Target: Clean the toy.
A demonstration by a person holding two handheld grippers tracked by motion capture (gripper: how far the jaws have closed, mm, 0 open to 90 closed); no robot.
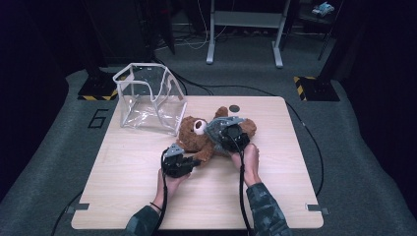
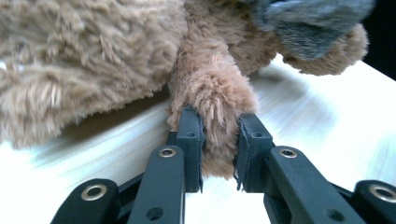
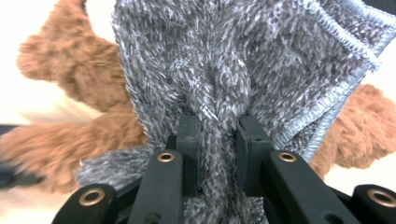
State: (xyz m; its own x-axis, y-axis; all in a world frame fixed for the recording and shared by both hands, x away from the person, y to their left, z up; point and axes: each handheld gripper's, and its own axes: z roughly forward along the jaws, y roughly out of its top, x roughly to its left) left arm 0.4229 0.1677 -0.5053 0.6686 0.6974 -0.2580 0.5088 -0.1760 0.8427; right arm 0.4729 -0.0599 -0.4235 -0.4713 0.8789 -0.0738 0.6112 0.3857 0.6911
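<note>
1. Low in the frame's centre, the left gripper (image 1: 195, 161) is clamped on the teddy bear (image 1: 194, 135)'s brown paw (image 2: 215, 112).
2. Just right of it, the right gripper (image 1: 225, 129) pinches the bear's grey garment (image 3: 224, 79).
3. Beyond them, in the upper left, a clear plastic bag (image 1: 147, 98) stands on the table (image 1: 280, 147).

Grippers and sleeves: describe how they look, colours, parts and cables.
Both tools are black. The left gripper and right gripper each carry a grey three-cornered plate on top and trail a black cable back along the forearm. Up close, the jaws are matte black blocks on black link arms with brass-coloured rivet rings. The person wears dark green camouflage-patterned sleeves, and a dark band at the left wrist.
</note>
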